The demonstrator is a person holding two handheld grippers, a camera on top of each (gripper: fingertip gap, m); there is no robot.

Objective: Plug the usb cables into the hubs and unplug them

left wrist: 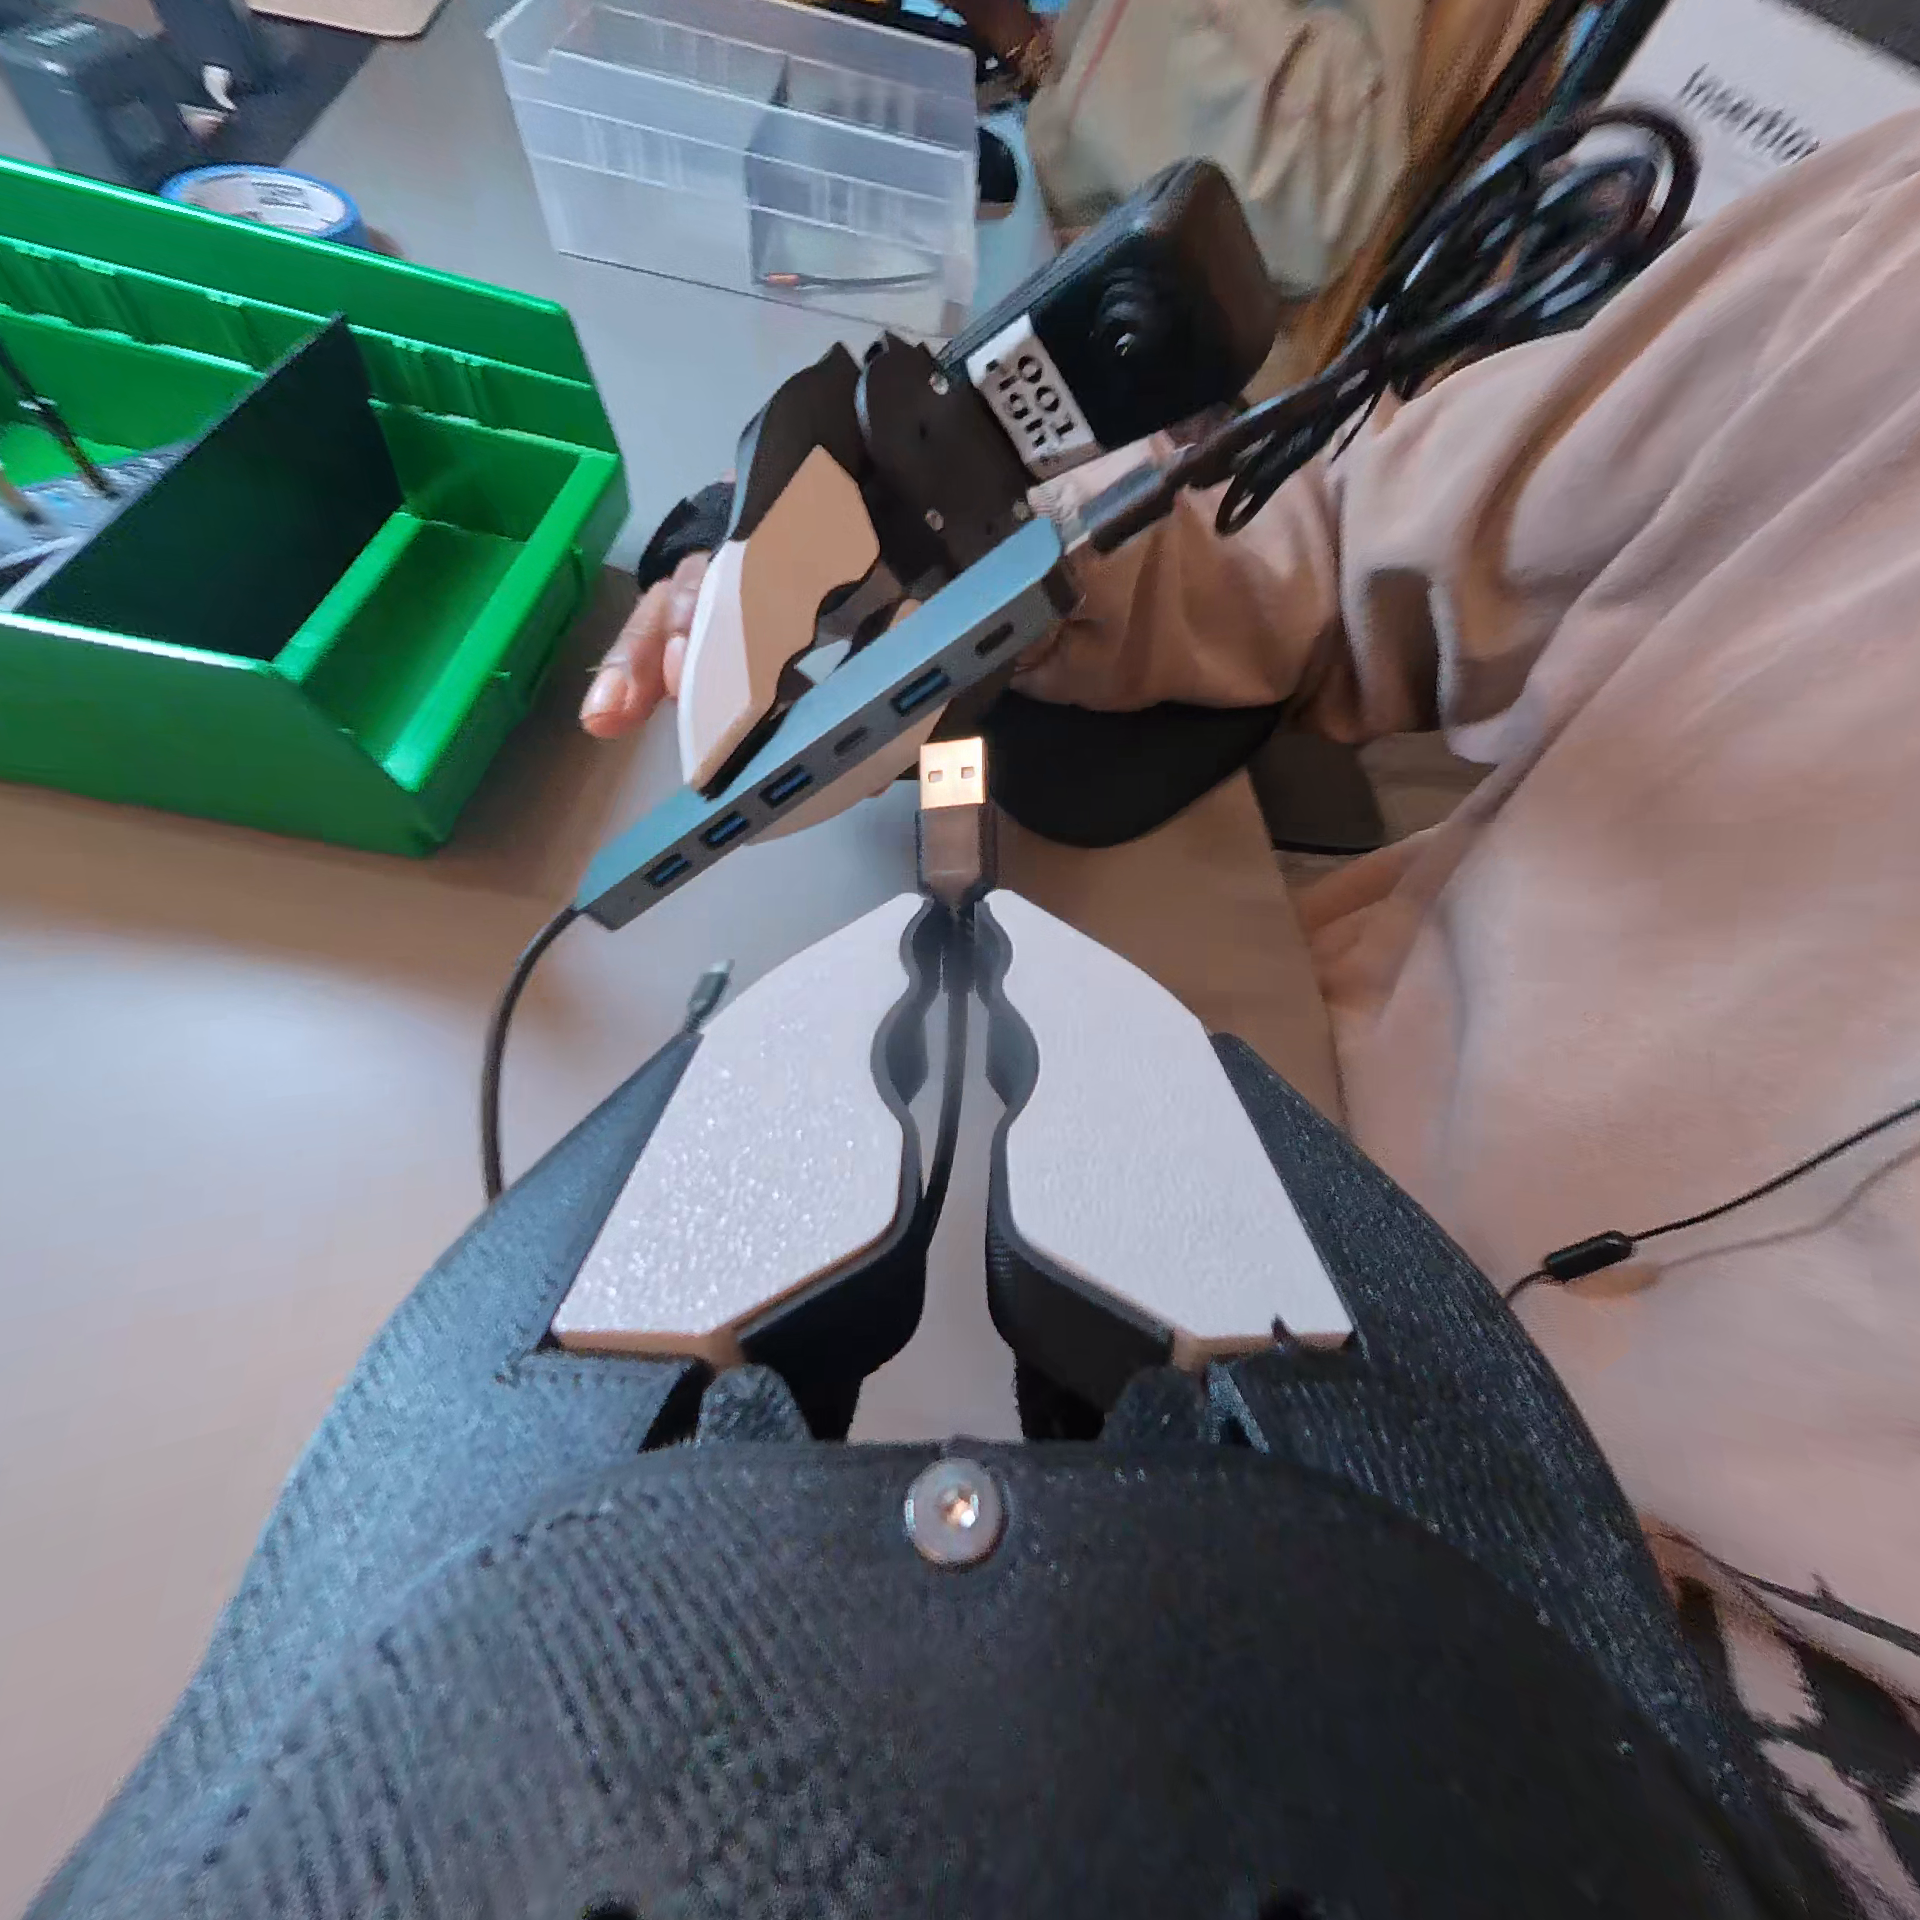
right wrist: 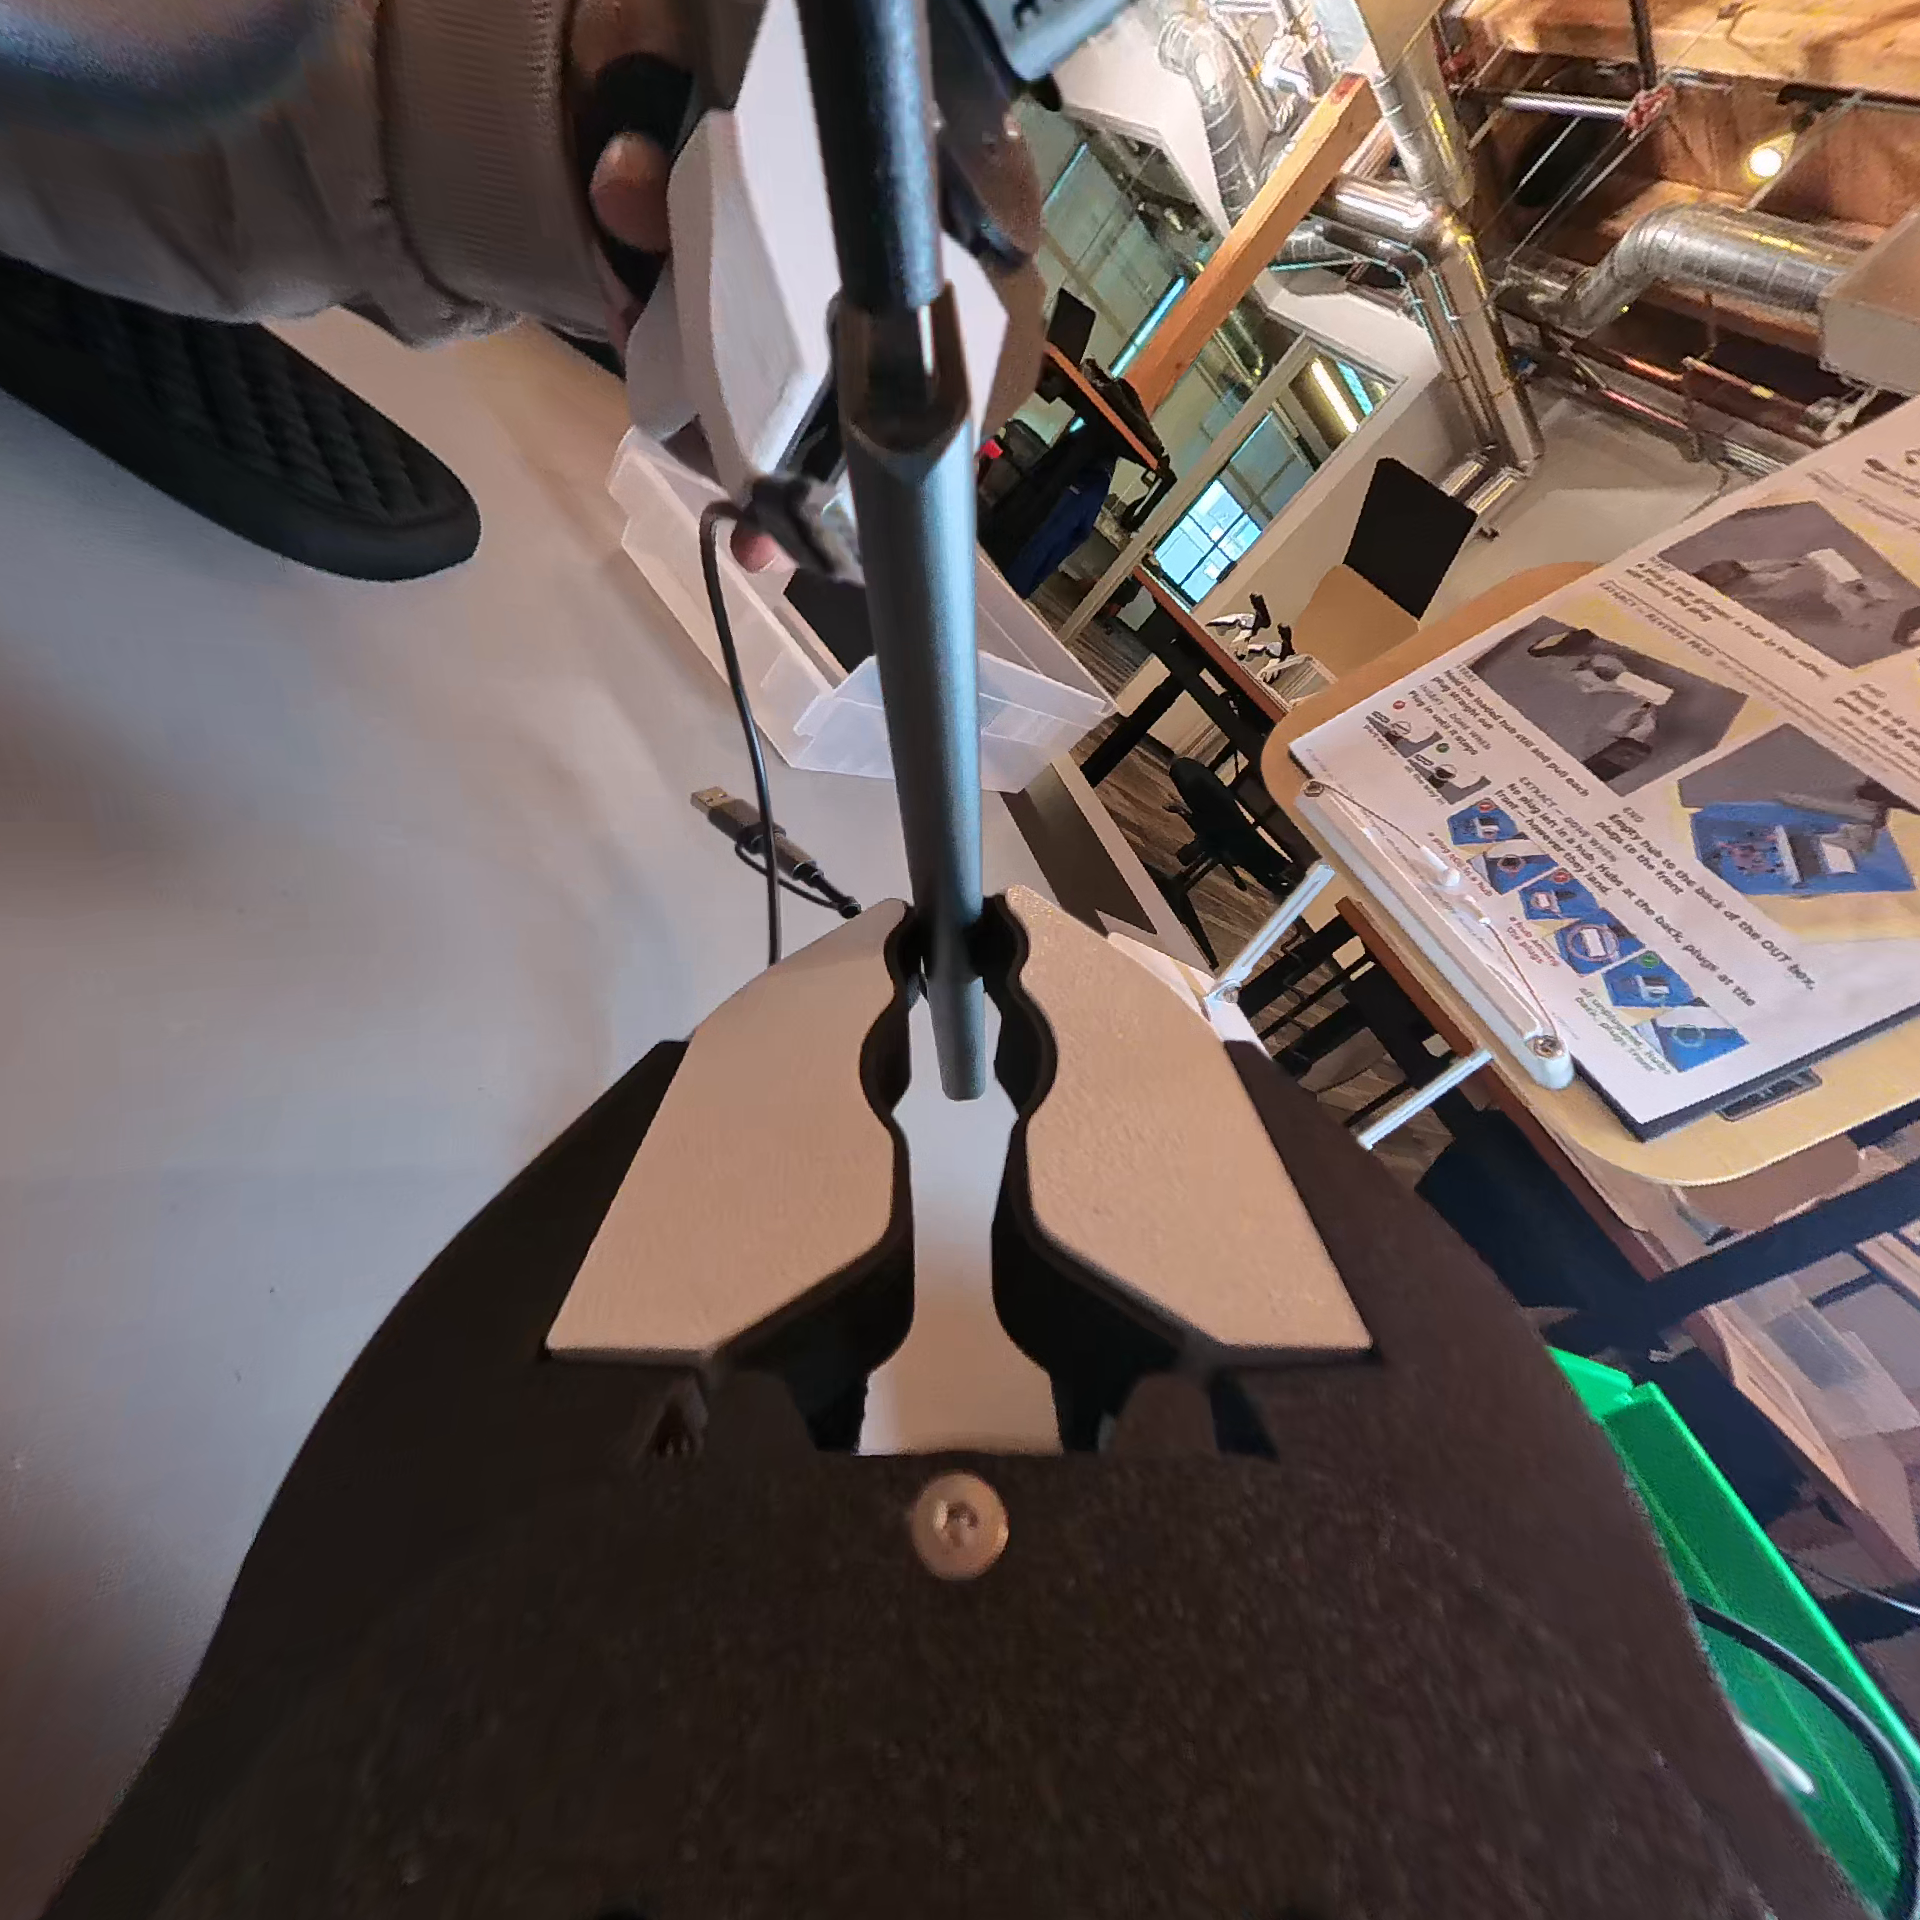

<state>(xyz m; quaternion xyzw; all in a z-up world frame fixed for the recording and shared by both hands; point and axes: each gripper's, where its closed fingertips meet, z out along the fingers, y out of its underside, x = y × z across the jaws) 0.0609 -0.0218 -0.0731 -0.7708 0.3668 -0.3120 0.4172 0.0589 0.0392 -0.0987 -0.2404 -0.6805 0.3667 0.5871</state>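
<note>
Holding the USB plug (left wrist: pixel 953 821) by its dark moulded collar, my left tool (left wrist: pixel 951 914) was clamped shut on it, metal tip just short of the hub (left wrist: pixel 831 717). My right tool (right wrist: pixel 951 940) was closed on that grey hub's edge, above the table (left wrist: pixel 208 1039). Both pieces looked light and rigid; the cable (left wrist: pixel 940 1122) looked limp, so I judged the collar the only sound grip.

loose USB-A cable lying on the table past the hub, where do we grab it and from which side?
Best guess: pinch the dark moulded plug body of the loose USB cable, just behind its metal tip, coming from above with the fingers across its flat sides. It lies flat on the table, tip bare, cord trailing from the rear, so that grip leaves the tip clear for insertion.
</note>
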